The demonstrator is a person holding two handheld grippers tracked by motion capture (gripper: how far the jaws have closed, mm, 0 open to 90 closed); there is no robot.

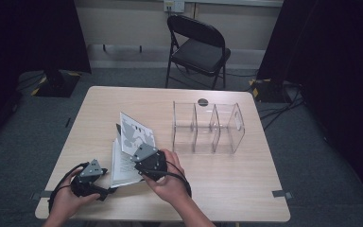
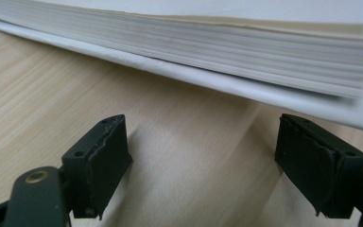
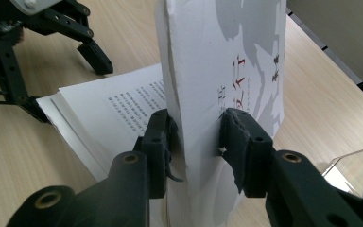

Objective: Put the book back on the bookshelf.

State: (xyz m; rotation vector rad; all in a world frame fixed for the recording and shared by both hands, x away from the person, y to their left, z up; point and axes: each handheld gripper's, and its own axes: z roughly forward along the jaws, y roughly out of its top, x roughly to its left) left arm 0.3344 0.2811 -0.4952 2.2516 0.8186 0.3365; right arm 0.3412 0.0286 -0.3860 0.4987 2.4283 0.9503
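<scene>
While the book (image 1: 123, 163) lay open near the front edge of the wooden table (image 1: 227, 179), its front cover (image 3: 227, 71) was held lifted above the printed pages (image 3: 132, 101), the jaws of the right gripper (image 3: 196, 142) being clamped on a thick fold of cover and leaves. In the high view the right gripper (image 1: 147, 161) was seen over the book's right side, with the left gripper (image 1: 90, 178) just beside the book's left edge. The left gripper (image 2: 203, 161) was held low over the table with its jaws spread wide and nothing between them, the page edges (image 2: 208, 42) being seen close ahead. A clear acrylic divider rack (image 1: 207, 126) was seen standing well apart, farther back on the right
</scene>
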